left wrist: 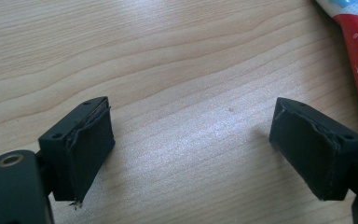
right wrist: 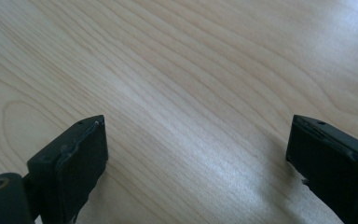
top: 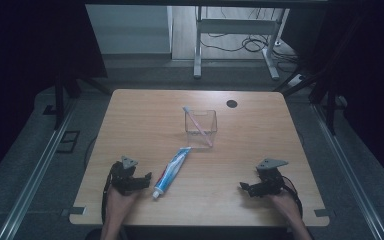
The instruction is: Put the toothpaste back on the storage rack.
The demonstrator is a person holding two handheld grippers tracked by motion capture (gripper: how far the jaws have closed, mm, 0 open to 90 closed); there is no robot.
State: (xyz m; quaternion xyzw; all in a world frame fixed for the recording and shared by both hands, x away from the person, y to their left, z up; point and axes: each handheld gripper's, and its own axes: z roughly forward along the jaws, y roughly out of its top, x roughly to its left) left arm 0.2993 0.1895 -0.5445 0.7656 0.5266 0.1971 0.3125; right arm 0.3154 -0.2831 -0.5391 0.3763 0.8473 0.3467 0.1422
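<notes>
The left claw (top: 147, 176) rests on the desk (top: 140, 120), jaws apart, just beside the toothpaste (top: 171, 171), which lies flat near the clear box (top: 200, 128). It should straddle the tube mid-body and close gently. The right claw (top: 243, 186) waits, spread and empty.

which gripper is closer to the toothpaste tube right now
Left. The left gripper sits open just beside the toothpaste tube, near its cap end. The right gripper, also open, is across the table, well apart from it.
</notes>
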